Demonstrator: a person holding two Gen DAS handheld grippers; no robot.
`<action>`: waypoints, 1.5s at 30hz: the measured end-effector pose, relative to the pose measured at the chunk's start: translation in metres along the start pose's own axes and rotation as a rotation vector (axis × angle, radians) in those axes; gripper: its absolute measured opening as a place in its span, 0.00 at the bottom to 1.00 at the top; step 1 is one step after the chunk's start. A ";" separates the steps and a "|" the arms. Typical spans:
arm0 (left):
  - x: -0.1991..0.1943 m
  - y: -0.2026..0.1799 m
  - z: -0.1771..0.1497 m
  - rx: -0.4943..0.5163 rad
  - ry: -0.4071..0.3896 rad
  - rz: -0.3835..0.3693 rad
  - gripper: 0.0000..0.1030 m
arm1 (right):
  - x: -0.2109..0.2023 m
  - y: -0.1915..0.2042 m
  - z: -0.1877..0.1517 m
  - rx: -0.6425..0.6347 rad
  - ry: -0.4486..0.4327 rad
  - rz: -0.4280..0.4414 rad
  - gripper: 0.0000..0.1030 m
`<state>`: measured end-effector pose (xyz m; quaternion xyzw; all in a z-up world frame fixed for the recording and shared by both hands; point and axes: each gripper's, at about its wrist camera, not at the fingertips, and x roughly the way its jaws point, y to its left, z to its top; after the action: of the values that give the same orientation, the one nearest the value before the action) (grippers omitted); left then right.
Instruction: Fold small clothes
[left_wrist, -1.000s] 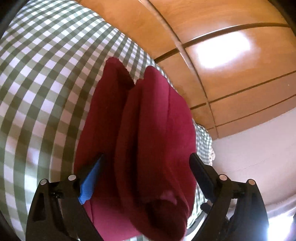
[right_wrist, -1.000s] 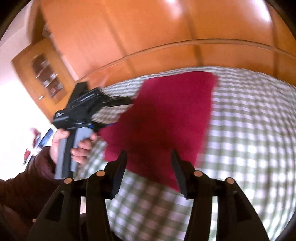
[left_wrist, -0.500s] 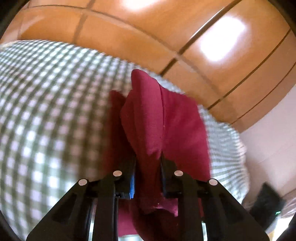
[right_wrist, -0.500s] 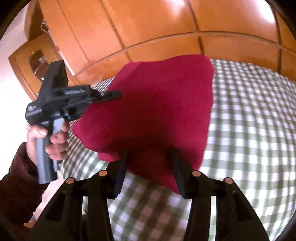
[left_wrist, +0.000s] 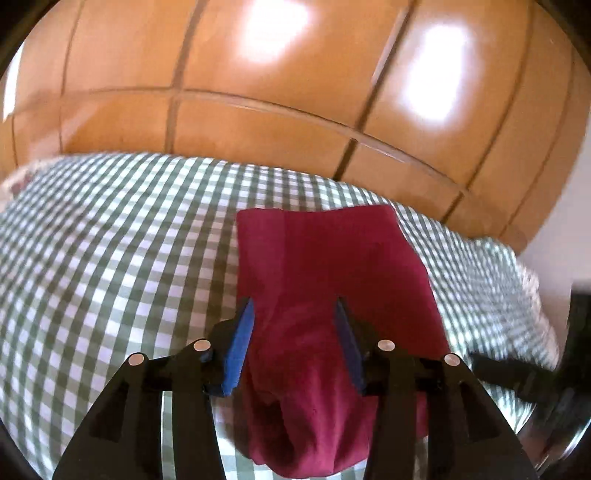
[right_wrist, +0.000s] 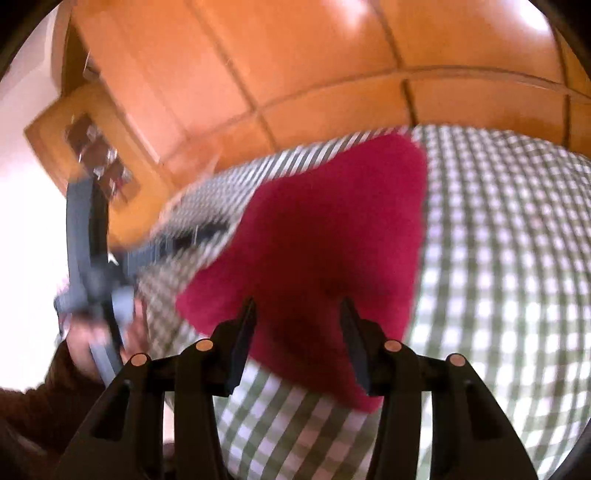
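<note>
A dark red cloth (left_wrist: 332, 266) lies folded on the green-and-white checked tablecloth (left_wrist: 110, 258). My left gripper (left_wrist: 293, 306) is open, its jaws apart on either side of a raised fold of the cloth near its close end. In the right wrist view the same red cloth (right_wrist: 332, 236) lies flat on the tablecloth (right_wrist: 498, 258). My right gripper (right_wrist: 297, 306) is open just over the cloth's near edge, holding nothing. The left gripper's body (right_wrist: 92, 266) shows blurred at the left, in the person's hand.
Orange-brown wooden cabinet doors (left_wrist: 258, 92) stand right behind the table. A wooden cabinet with glass panes (right_wrist: 96, 155) is at the far left in the right wrist view. The table's far right edge (left_wrist: 517, 266) drops off near a white wall.
My left gripper, shut on the red cloth half a second ago, has opened and let it go. The cloth has dropped from hanging to lying on the table. The right gripper stays open.
</note>
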<state>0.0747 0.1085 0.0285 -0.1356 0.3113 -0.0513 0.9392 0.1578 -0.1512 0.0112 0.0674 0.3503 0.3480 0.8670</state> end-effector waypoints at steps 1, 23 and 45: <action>0.006 -0.004 0.002 0.007 0.003 0.000 0.42 | 0.001 -0.004 0.012 0.014 -0.015 -0.014 0.45; 0.035 0.004 -0.025 0.028 0.081 0.111 0.66 | 0.090 -0.062 0.065 0.184 -0.031 -0.141 0.77; 0.039 0.011 -0.035 0.066 0.082 0.135 0.82 | 0.076 -0.050 -0.014 0.179 0.102 -0.063 0.80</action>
<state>0.0853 0.1039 -0.0244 -0.0811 0.3561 -0.0036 0.9309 0.2152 -0.1411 -0.0601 0.1155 0.4254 0.2907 0.8492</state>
